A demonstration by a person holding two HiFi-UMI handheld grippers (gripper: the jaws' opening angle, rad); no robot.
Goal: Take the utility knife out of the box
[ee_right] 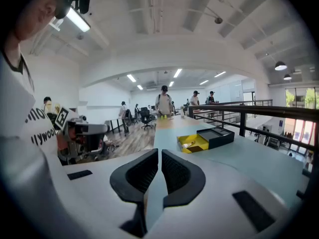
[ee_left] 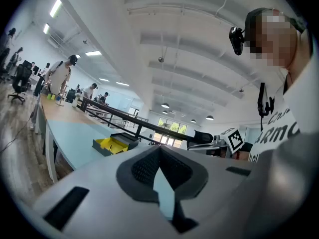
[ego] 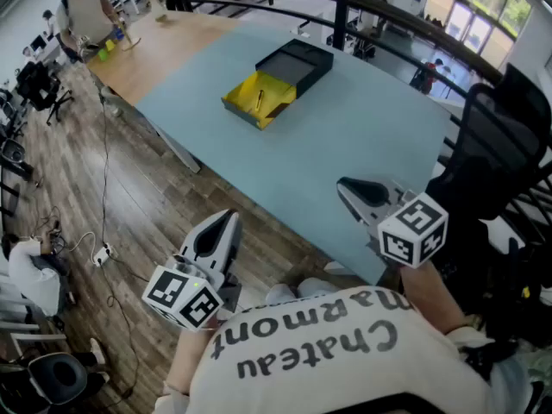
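An open box with a yellow lining (ego: pixel 256 102) lies far out on the pale blue table (ego: pixel 345 145), its black lid (ego: pixel 297 64) touching it behind. A slim utility knife (ego: pixel 260 99) rests in the yellow tray. Both grippers hang near my body, well short of the box. My left gripper (ego: pixel 226 220) is off the table's near edge, above the floor, jaws together and empty. The right gripper (ego: pixel 345 185) is over the table's near corner, shut on nothing. The right gripper view shows the box (ee_right: pixel 193 143) and lid (ee_right: pixel 215 136) ahead; the left gripper view shows the box (ee_left: pixel 113 144) far off.
A black office chair (ego: pixel 504 136) stands to the right of the table. A dark railing (ego: pixel 345 3) runs behind it. A wooden table (ego: pixel 164 41) adjoins at the far left, where a person (ego: pixel 86 11) stands. Cables and chairs are on the wood floor (ego: pixel 103 188).
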